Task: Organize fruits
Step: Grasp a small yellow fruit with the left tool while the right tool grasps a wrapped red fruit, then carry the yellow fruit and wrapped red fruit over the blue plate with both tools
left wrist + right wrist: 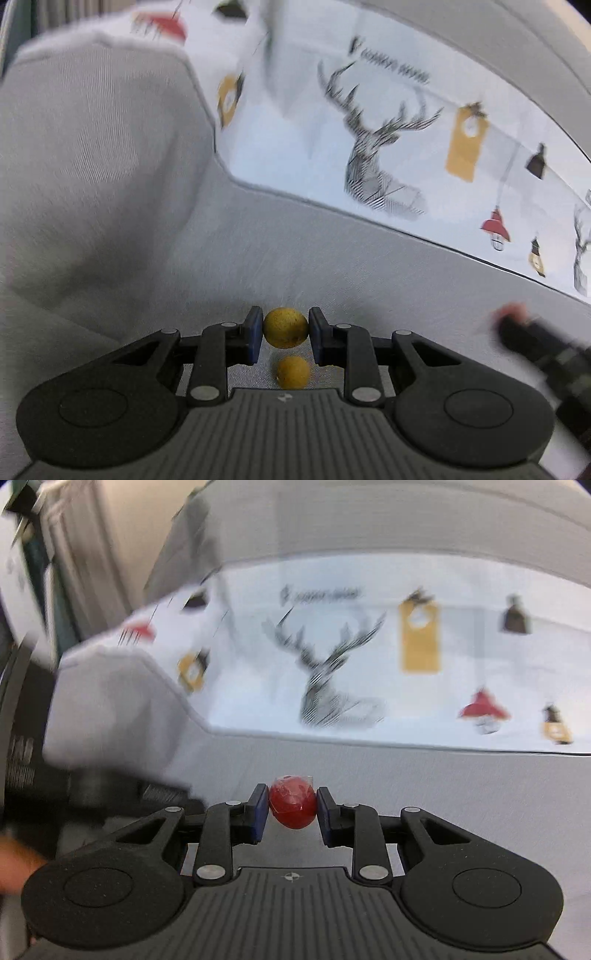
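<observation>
Fruits: you are clamping a yellow fruit point(285, 328) in your left gripper point(285, 334), above a second yellow fruit point(293, 372) on the grey sofa point(110, 184); your right gripper point(292, 812) is pinching a red fruit point(292, 806) above the seat.

My left wrist camera looks forward and down along its gripper point(285, 334), close over the grey sofa seat point(229, 258); my right does likewise, and both share the deer-print cloth point(369, 147) beyond the seat.

Left hand-held gripper point(286, 334) angled downward, pads clamped on a yellow fruit point(285, 328); right hand-held gripper point(292, 809) likewise clamped on a red fruit point(293, 802).
</observation>
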A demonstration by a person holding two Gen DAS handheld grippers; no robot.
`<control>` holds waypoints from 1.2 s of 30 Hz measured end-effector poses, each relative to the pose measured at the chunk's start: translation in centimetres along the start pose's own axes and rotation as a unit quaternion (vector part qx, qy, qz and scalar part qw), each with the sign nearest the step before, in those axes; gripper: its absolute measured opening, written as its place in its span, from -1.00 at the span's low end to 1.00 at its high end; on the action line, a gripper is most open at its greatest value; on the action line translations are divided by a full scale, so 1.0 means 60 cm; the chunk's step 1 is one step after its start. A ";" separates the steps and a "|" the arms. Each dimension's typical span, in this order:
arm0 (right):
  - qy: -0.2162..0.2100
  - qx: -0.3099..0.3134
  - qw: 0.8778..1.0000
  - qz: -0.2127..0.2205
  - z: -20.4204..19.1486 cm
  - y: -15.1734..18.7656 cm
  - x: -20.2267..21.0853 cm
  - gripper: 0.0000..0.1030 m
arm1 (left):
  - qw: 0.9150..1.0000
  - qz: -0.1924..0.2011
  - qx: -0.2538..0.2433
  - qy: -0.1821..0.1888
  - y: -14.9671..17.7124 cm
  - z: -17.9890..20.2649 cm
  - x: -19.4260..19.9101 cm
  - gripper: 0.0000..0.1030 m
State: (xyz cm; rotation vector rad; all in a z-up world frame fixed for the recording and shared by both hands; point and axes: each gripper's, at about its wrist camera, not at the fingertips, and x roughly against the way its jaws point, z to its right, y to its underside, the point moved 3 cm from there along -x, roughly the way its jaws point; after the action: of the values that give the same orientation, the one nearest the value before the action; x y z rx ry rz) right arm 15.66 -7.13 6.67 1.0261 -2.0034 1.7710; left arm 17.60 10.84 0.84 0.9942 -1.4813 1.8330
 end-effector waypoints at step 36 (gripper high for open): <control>0.050 0.001 0.998 -0.045 0.244 0.162 0.168 -0.43 | 0.967 0.005 -0.200 0.159 0.221 0.228 0.091 -0.44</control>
State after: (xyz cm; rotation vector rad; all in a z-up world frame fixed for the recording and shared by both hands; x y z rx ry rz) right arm 5.61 -24.25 2.58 0.9911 -1.8664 1.7421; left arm 6.48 -5.52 -0.39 0.4755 -1.5648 1.5251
